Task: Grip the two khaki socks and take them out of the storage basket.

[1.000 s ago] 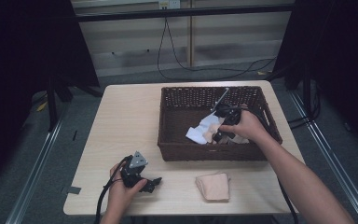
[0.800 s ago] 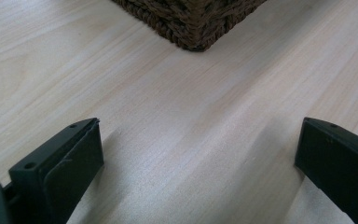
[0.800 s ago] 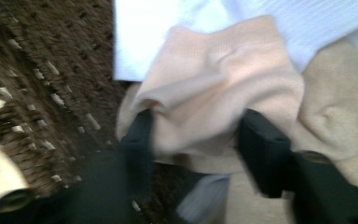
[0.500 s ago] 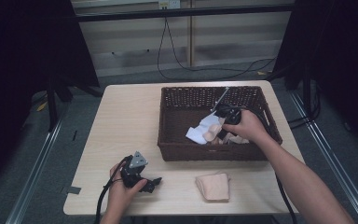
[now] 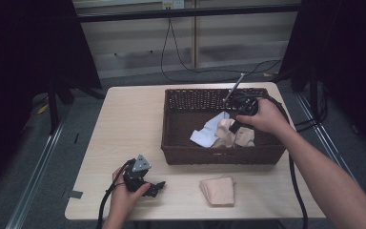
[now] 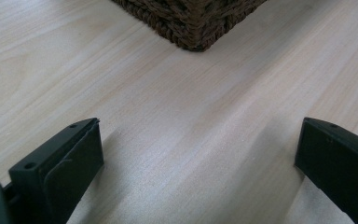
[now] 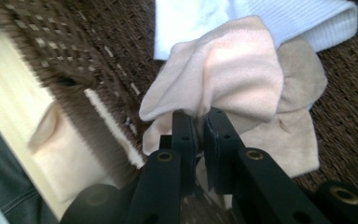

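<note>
The left tool [image 5: 158,185] rests on the table [image 5: 124,129] near its front edge, jaws spread wide with nothing between them. A folded peach cloth [image 5: 218,190] lies beside it. Farther off, inside the basket [image 5: 171,125], the right tool [image 7: 199,122] pinches a second peach cloth [image 7: 242,79]; its own view shows the jaws clamped on a fold, beside a white cloth [image 7: 196,18].

No readable text, label, brand, number or sign appears on anything in these views.
</note>
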`<state>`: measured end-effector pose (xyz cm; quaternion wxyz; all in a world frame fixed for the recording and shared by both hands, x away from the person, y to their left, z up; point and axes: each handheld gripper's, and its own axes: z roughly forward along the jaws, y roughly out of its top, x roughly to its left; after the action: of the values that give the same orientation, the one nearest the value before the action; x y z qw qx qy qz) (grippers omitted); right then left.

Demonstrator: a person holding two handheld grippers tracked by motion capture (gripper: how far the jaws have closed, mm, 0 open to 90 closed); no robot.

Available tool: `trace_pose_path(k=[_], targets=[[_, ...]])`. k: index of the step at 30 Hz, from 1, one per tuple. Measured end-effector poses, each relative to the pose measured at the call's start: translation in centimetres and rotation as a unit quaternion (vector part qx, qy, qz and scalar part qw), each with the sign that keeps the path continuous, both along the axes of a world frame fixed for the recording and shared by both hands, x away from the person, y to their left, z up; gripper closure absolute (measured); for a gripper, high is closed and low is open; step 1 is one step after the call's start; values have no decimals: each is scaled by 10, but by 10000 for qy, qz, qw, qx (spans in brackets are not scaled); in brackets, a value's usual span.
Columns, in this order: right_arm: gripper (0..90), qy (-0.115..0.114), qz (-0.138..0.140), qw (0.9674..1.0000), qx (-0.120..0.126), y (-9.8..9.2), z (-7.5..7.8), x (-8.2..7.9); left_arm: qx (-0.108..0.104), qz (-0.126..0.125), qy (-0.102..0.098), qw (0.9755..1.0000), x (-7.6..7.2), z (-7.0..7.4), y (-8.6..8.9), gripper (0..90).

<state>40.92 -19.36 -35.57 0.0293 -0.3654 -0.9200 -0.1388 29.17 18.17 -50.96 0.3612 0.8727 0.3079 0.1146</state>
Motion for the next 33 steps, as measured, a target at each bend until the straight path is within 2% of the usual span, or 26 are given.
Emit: trace_pose_path(k=[12,21,33], targets=[[838,-62,130,9999,2,-7,36,-13,8,-12,16,10000,0,0,0,5],[838,-142,306,9994,2,-2,60,-25,9,-14,14,10000,0,0,0,5],[838,-257,506,9983,108,-3,86,-41,7,-15,18,10000,0,0,0,5]])
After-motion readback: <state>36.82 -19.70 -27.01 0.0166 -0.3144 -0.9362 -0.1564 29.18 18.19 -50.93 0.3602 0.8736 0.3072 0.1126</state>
